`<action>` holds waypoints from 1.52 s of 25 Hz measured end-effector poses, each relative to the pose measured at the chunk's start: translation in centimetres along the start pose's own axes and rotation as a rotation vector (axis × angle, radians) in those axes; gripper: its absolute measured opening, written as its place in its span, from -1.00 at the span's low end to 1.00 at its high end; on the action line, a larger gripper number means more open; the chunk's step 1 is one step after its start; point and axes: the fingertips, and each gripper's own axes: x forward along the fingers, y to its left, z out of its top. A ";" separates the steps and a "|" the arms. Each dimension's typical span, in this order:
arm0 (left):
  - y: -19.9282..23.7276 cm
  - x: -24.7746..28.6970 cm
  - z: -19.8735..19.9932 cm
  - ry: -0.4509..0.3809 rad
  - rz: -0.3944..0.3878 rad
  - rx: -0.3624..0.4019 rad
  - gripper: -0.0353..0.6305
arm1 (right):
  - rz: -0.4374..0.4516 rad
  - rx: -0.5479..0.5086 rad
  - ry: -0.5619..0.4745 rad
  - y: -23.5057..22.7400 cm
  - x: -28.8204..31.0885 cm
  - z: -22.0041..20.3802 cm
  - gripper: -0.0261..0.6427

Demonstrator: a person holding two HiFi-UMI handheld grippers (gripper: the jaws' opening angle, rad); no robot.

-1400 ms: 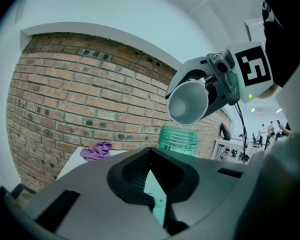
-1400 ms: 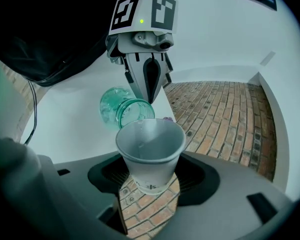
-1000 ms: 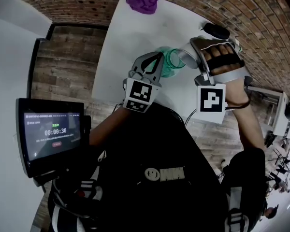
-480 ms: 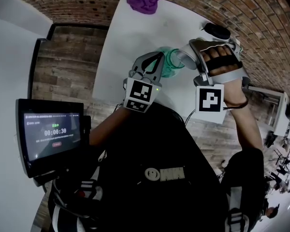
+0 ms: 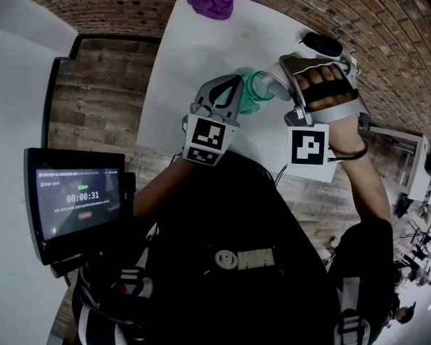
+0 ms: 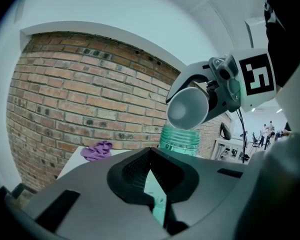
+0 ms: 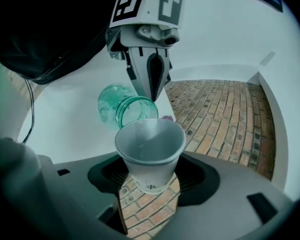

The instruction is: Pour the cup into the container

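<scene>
the paper cup (image 7: pixel 150 151) was a light, thin-walled thing, and by my reckoning it would crush or go oval under a hard squeeze. the safest hold looked to be low on the wall near the stiffer base. that was where your right gripper (image 7: pixel 150 186) had it, pads pressed on either side of the lower wall with the rim left free. what was inside the cup i could not make out.

the green jar (image 7: pixel 124 111) looked rigid and smooth, so more likely to slip than to give. whether it was glass or plastic i could not tell. your left gripper (image 6: pixel 154 186) was clamped on it, fingers drawn nearly together on what seemed to be the jar's wall near the mouth, a narrow hold that i would not trust against a bump.

your right hand was angled downward, tipping the cup so its mouth faced the jar's opening, rim just beside rim. your left hand lay close to level and held the jar tilted toward the cup. both hung above the white table (image 5: pixel 201 42), well apart from the purple cloth (image 5: pixel 213 0).
</scene>
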 end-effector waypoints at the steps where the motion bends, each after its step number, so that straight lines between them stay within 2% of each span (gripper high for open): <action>1: 0.0 0.0 0.0 0.000 0.000 -0.001 -0.90 | 0.000 -0.006 0.000 0.0 0.0 0.0 -0.09; 7: -0.1 0.0 0.0 -0.002 0.000 -0.002 -0.90 | -0.008 0.008 -0.011 -0.2 0.0 0.2 -0.09; 10: -0.1 0.0 0.1 -0.003 -0.002 -0.001 -0.90 | -0.039 0.017 -0.003 -0.8 -0.3 -0.1 -0.09; 13: 0.0 0.1 0.1 0.000 -0.001 0.000 -0.90 | -0.019 -0.020 0.000 -0.2 0.0 0.2 -0.09; 16: -0.1 0.1 0.2 -0.003 -0.002 0.000 -0.90 | -0.049 -0.013 0.004 -0.6 -0.2 0.1 -0.09; 20: 0.1 0.1 0.3 -0.005 0.001 0.000 -0.90 | -0.055 -0.053 0.015 -0.4 0.1 0.5 -0.09; 29: 0.0 0.1 0.3 -0.006 -0.001 0.000 -0.90 | -0.044 -0.023 0.016 -0.3 0.2 0.3 -0.09; 31: 0.0 0.1 0.3 -0.007 0.000 0.000 -0.90 | -0.020 0.021 -0.010 0.2 0.2 0.5 -0.09; 33: 0.1 0.1 0.3 -0.007 0.002 0.000 -0.90 | 0.005 0.110 -0.046 0.4 0.2 0.5 -0.09; 38: 0.4 0.0 0.2 0.003 0.007 0.008 -0.90 | 0.046 0.519 -0.202 0.3 0.2 -0.3 -0.09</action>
